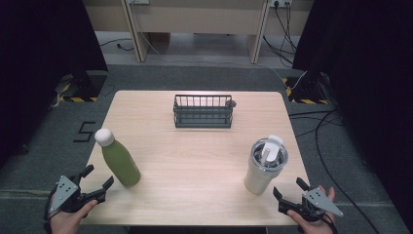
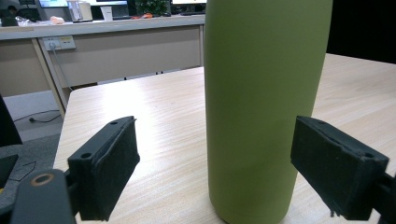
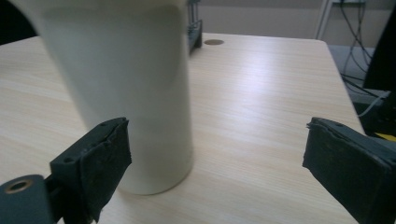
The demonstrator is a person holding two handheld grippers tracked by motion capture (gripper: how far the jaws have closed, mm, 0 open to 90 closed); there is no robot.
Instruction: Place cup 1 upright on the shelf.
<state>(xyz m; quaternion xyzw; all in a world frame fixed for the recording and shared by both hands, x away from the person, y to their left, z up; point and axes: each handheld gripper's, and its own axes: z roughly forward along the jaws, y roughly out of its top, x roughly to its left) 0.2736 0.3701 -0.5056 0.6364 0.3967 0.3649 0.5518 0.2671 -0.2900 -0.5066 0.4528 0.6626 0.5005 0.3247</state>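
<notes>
the wire rack (image 1: 202,111) stands at the far middle of the table (image 1: 195,195). nearer than the rack and to its left stands the bottle (image 1: 118,158); nearer than the rack and to its right stands the tumbler (image 1: 265,166), well apart from the bottle.

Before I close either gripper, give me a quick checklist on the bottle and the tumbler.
1. Left gripper open: ok.
2. Green bottle upright, between the left jaws, pads clear of it: ok.
3. Right gripper open: ok.
4. White tumbler centred between the right jaws: not ok, it sits by one pad.
5. Tumbler lid sealed: cannot tell.
6. Wire basket apart from both: ok.
</notes>
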